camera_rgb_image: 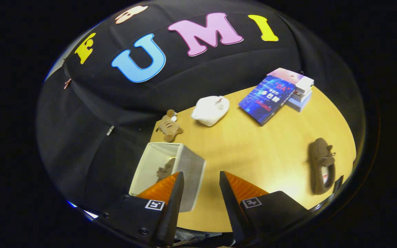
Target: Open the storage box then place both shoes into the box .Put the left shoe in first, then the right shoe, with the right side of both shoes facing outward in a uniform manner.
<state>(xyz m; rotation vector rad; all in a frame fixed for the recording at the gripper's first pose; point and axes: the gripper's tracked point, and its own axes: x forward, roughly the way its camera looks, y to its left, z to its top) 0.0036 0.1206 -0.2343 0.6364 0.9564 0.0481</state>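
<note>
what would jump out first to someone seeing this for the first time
Probably the open white storage box just ahead of the left finger, with one brown shoe already inside it. Next, the other brown shoe lying alone on the wooden table, off to the right of the open, empty gripper. Beyond them, a blue book leans on a small stack of books near the far edge.

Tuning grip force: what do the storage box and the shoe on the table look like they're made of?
Storage box: seemingly fabric over stiff panels, matte pale walls, faint weave. Shoe: likely suede or fleece, brown with a fuzzy, dull nap and a lace bow. The gripper is open above the box's edge, holding nothing.
</note>
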